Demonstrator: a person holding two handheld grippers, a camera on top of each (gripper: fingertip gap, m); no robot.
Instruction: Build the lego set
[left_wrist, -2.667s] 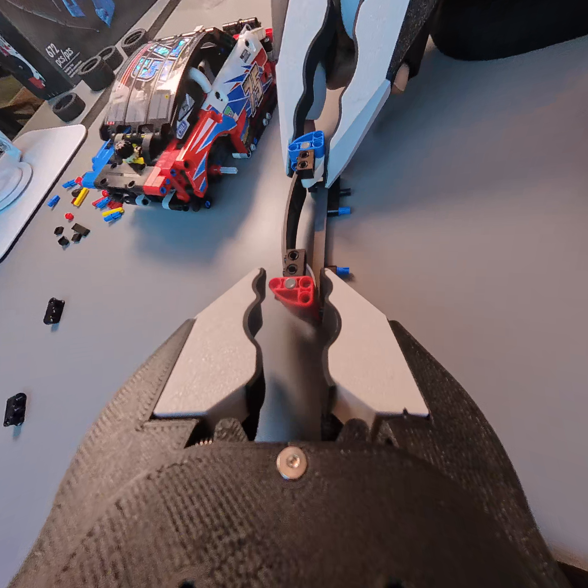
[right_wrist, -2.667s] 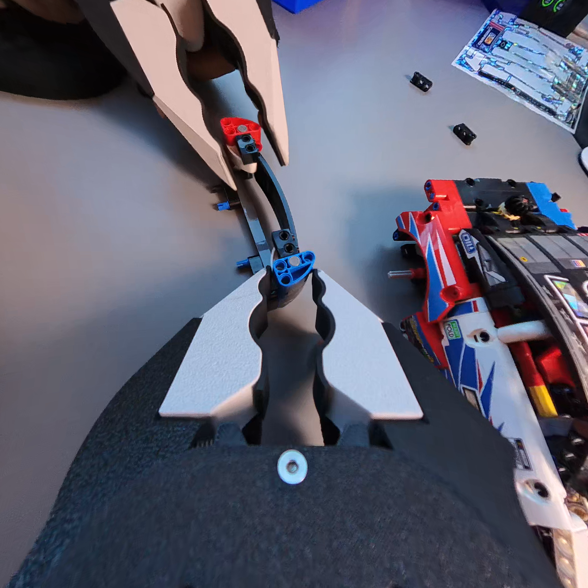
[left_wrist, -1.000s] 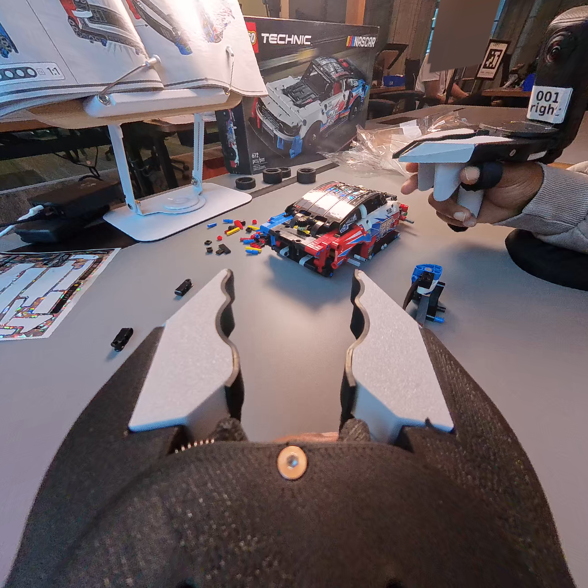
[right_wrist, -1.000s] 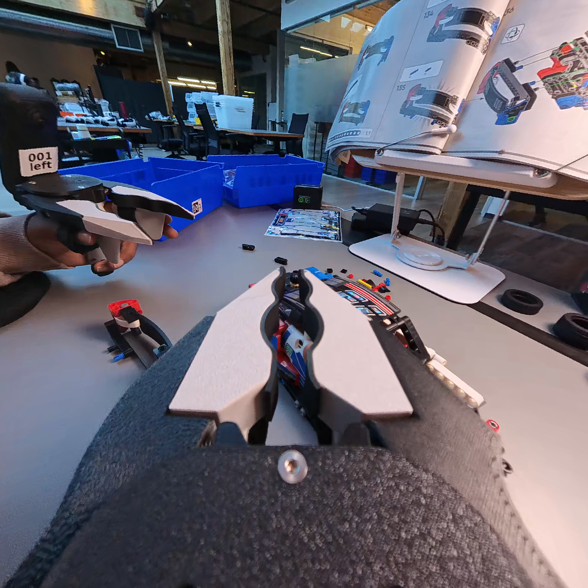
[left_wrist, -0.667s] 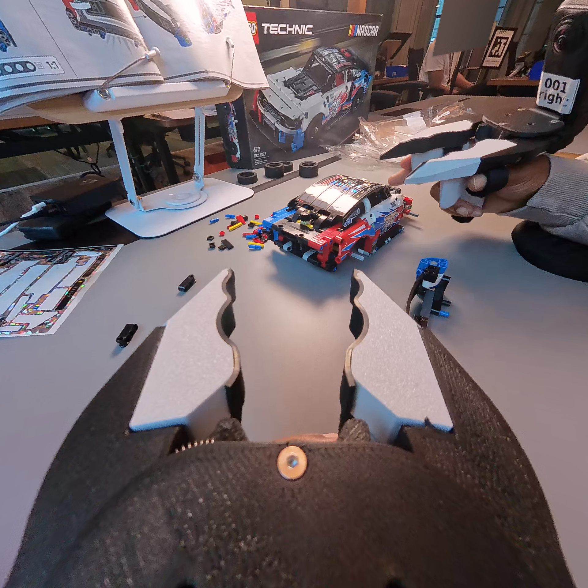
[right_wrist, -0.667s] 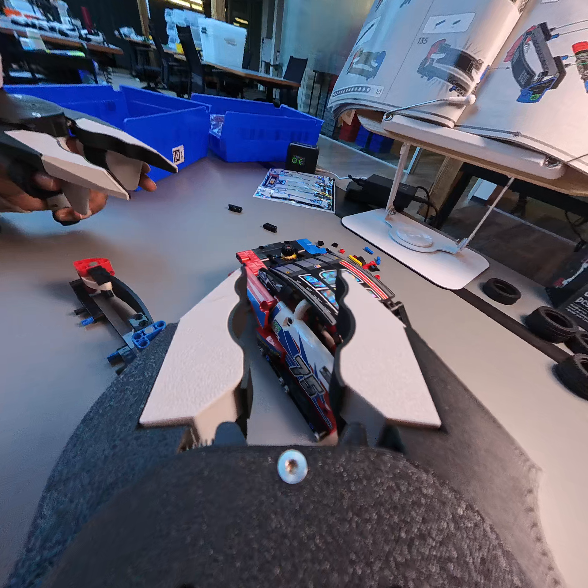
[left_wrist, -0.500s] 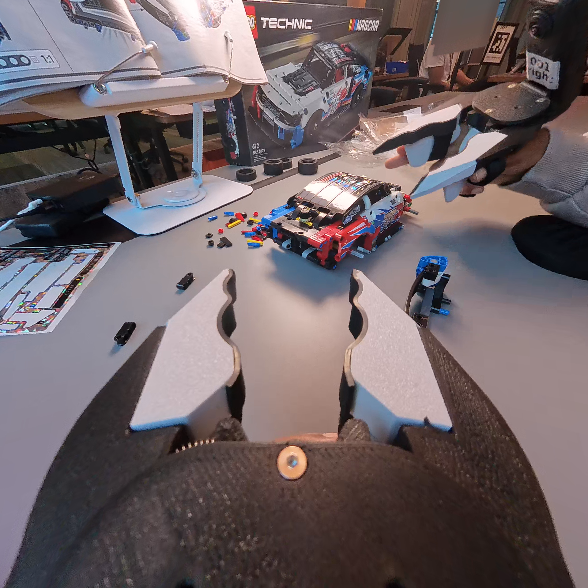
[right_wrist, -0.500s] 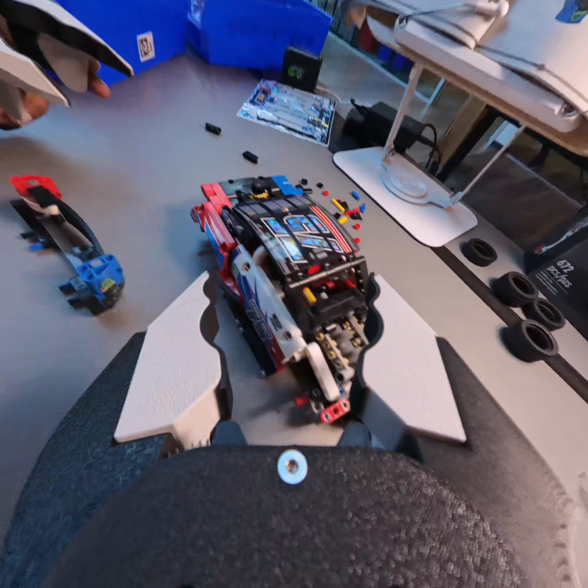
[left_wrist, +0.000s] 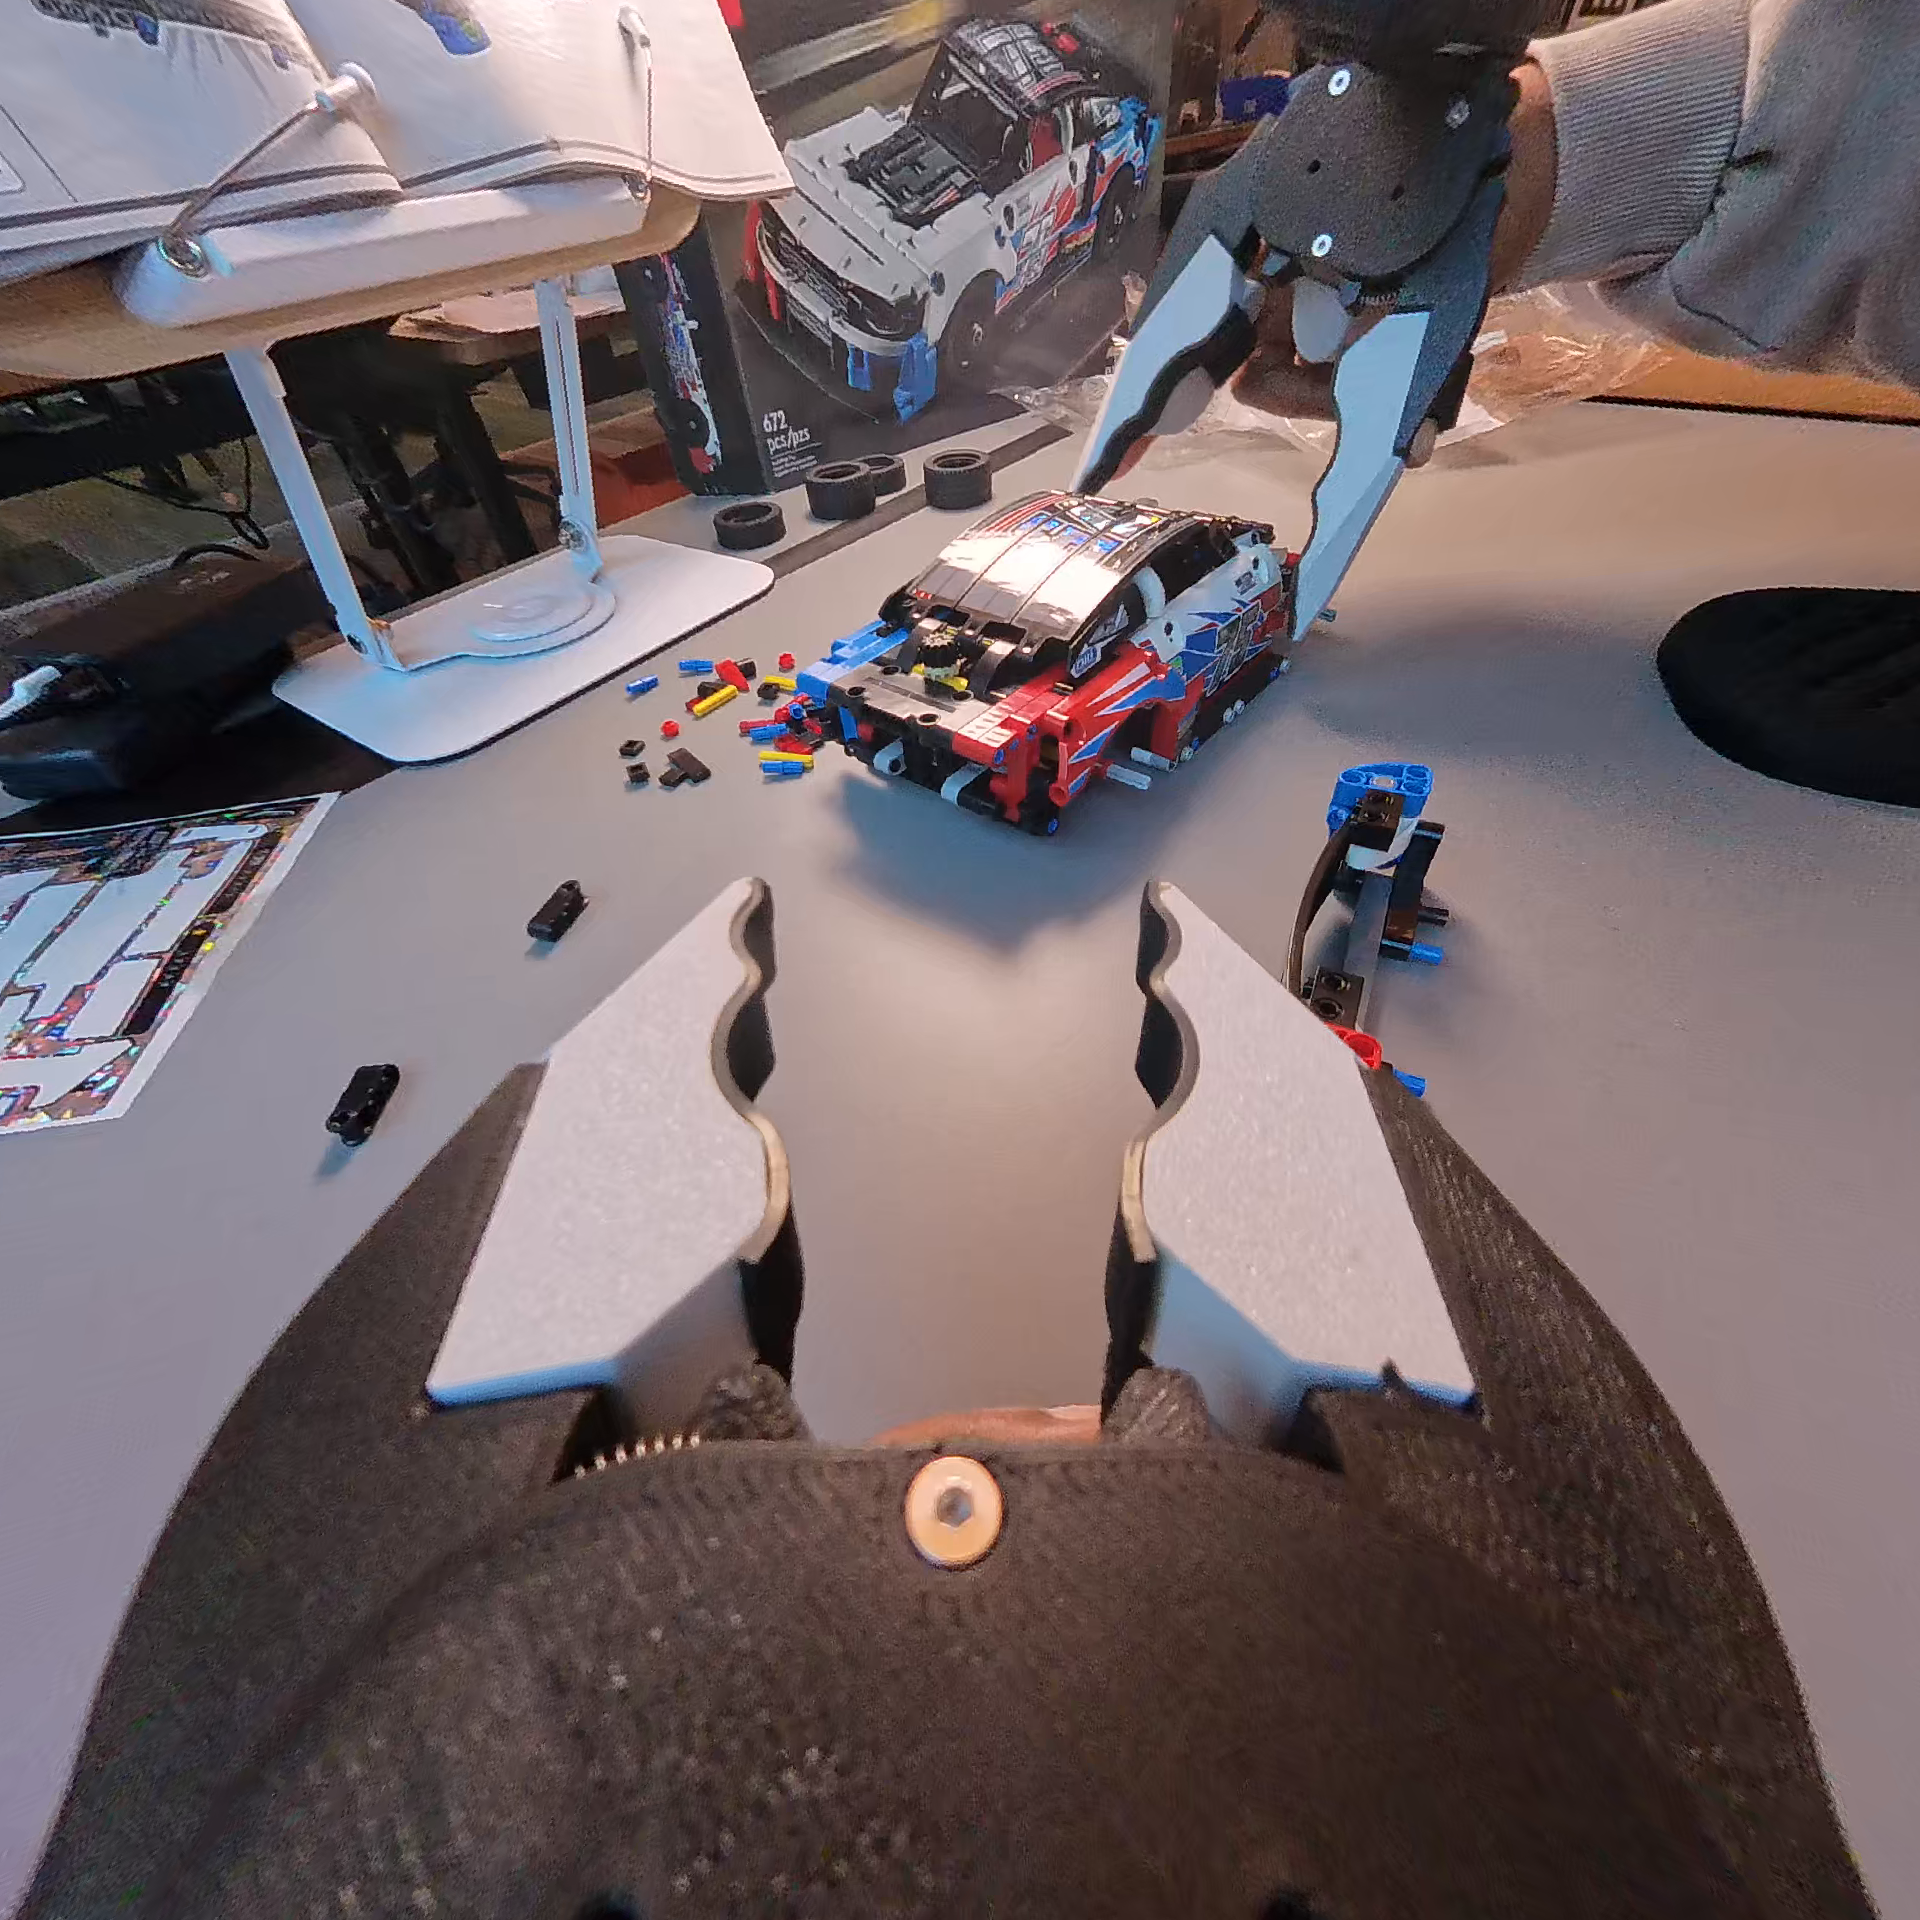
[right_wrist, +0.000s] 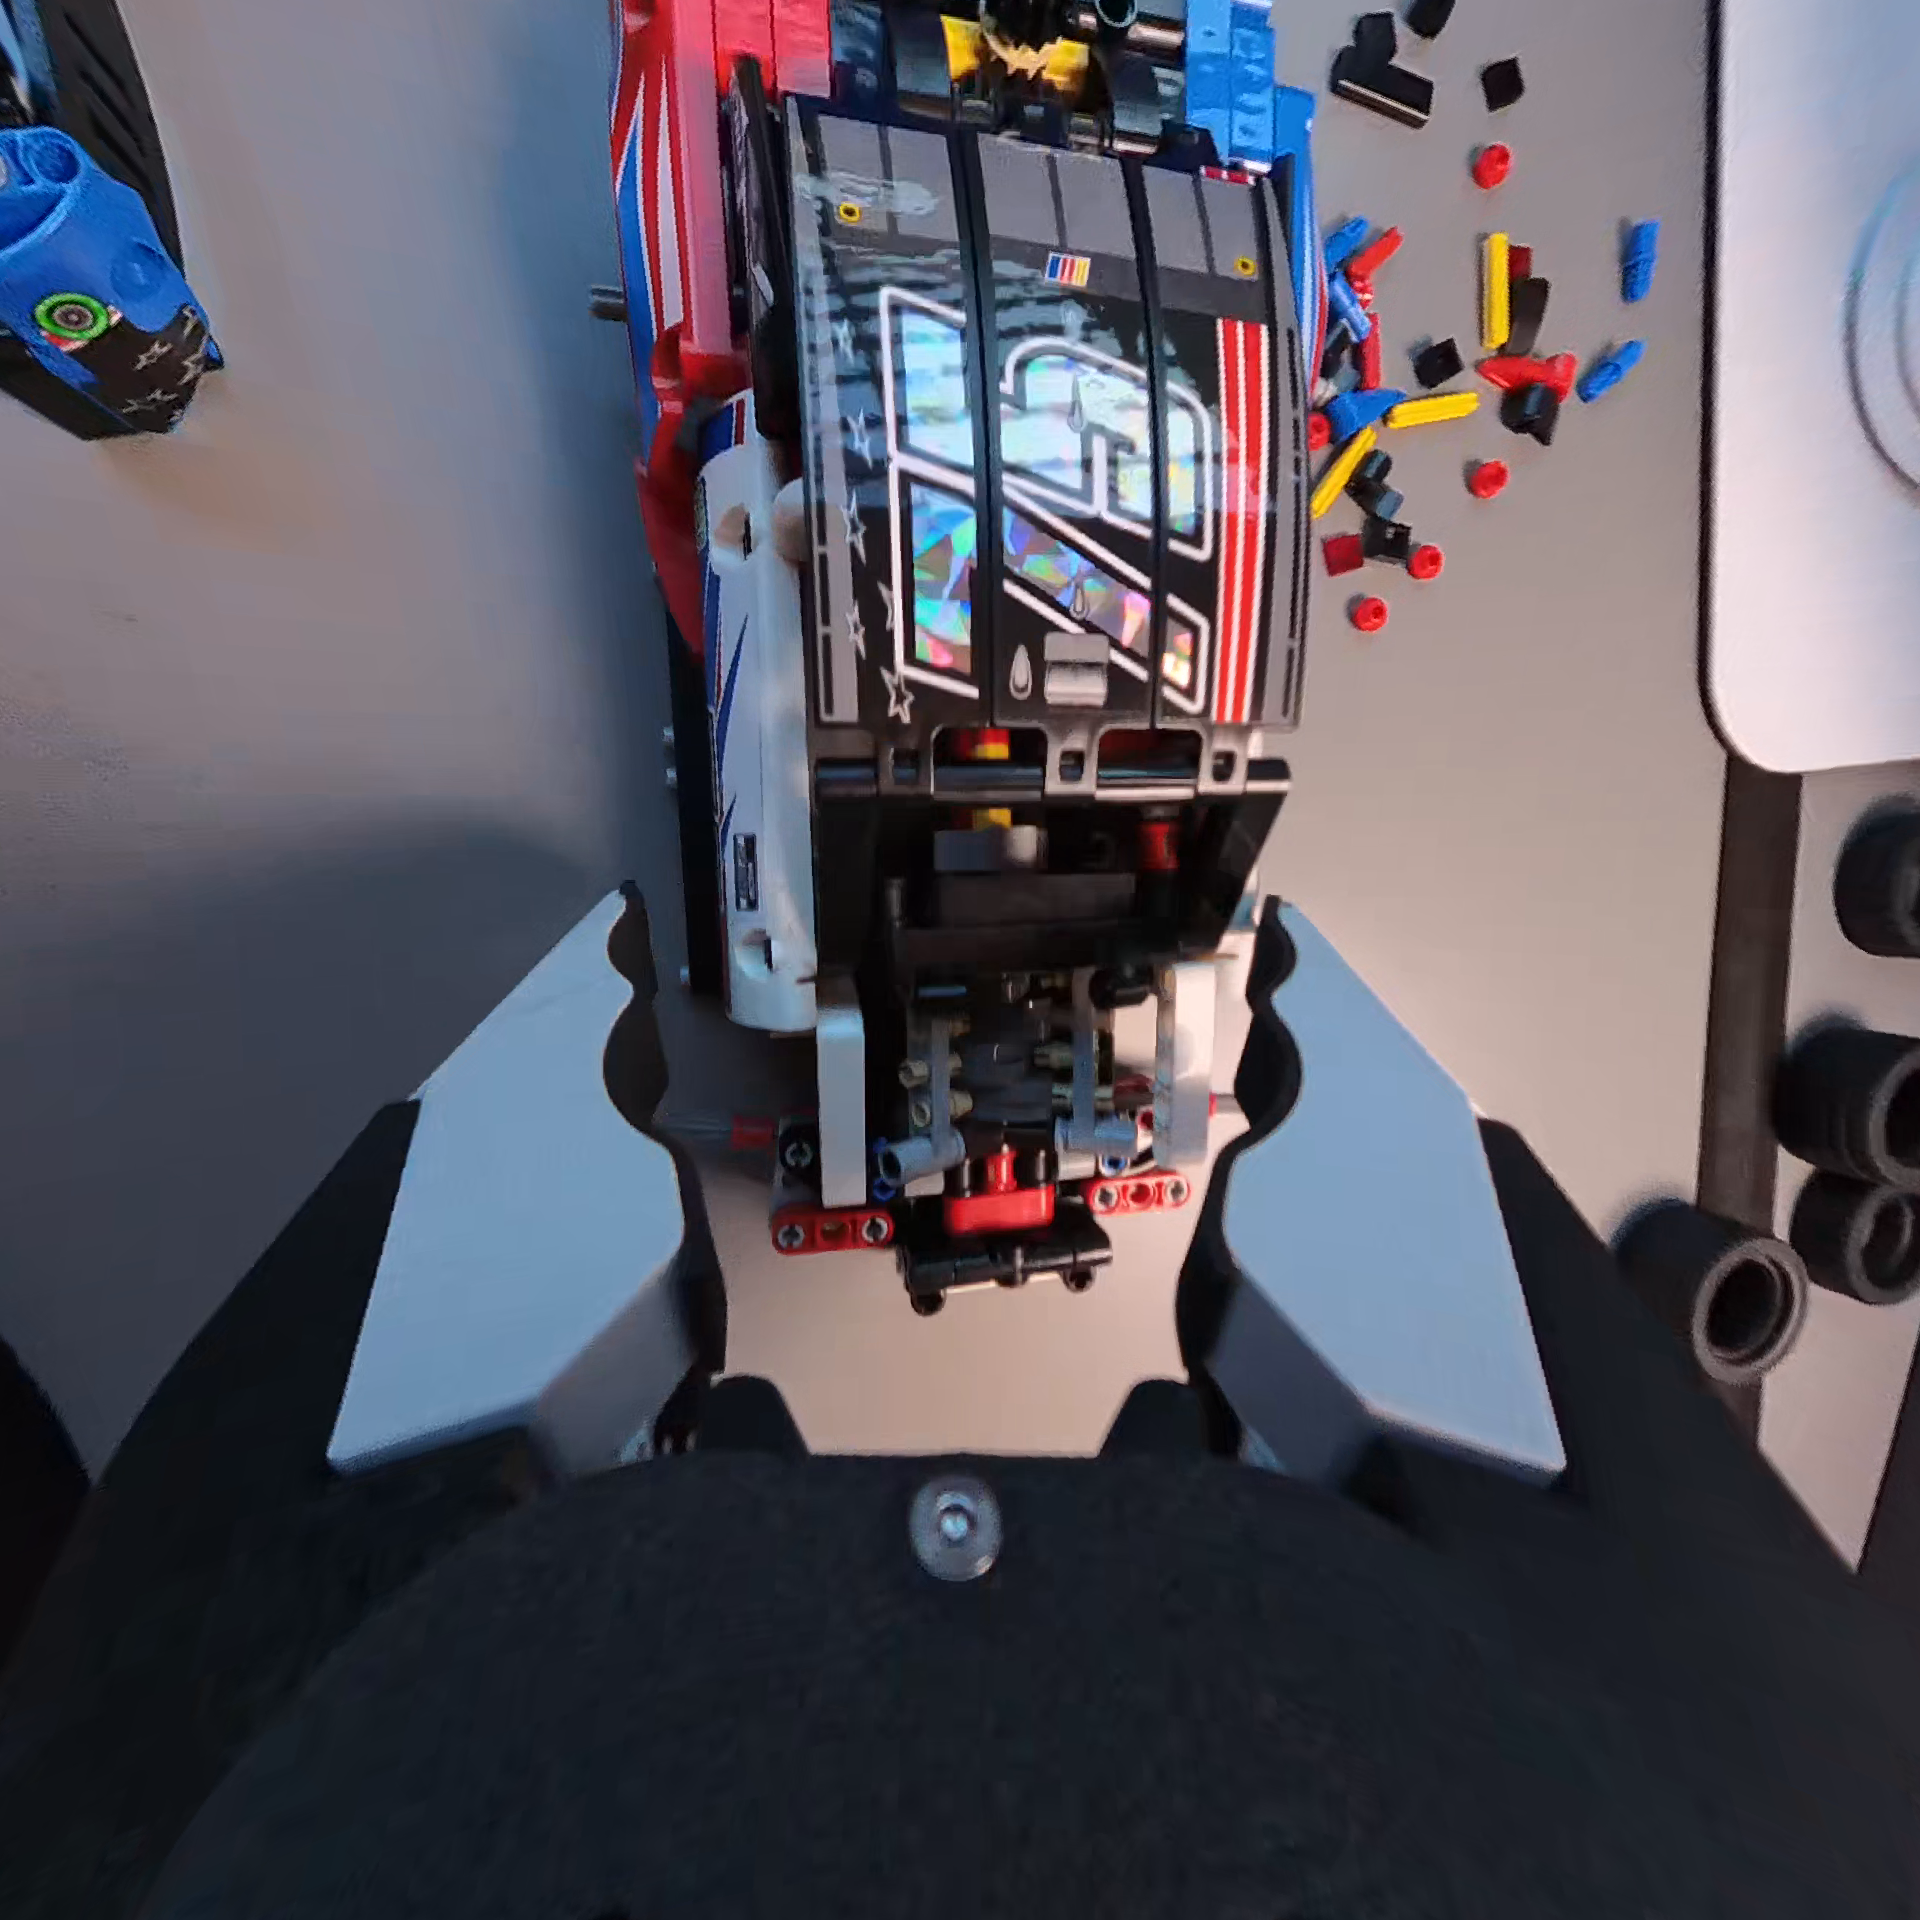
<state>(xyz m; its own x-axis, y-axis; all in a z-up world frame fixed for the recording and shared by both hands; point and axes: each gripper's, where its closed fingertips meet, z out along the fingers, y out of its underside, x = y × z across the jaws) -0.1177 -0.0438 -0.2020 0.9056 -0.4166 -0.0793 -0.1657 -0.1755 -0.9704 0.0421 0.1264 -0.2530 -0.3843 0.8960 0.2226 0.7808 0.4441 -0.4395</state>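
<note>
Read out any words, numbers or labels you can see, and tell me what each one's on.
I can't quote writing, only say where it is.
Box: print on the front and side.
Car: holographic marking on the roof, smaller ones on the side.
Sticker sheet: too small to read.
Booklet: mostly cut off.

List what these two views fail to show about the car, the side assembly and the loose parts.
- Car: its far side is hidden by its own body in the left wrist view; the right wrist view cuts its far end off at the top edge.
- Side assembly: its near end is hidden behind the left hand-held gripper; the right wrist view crops it at the left edge.
- Loose parts: blurred, too small to identify.
- Right hand-held gripper: contact with the car unclear.
</note>
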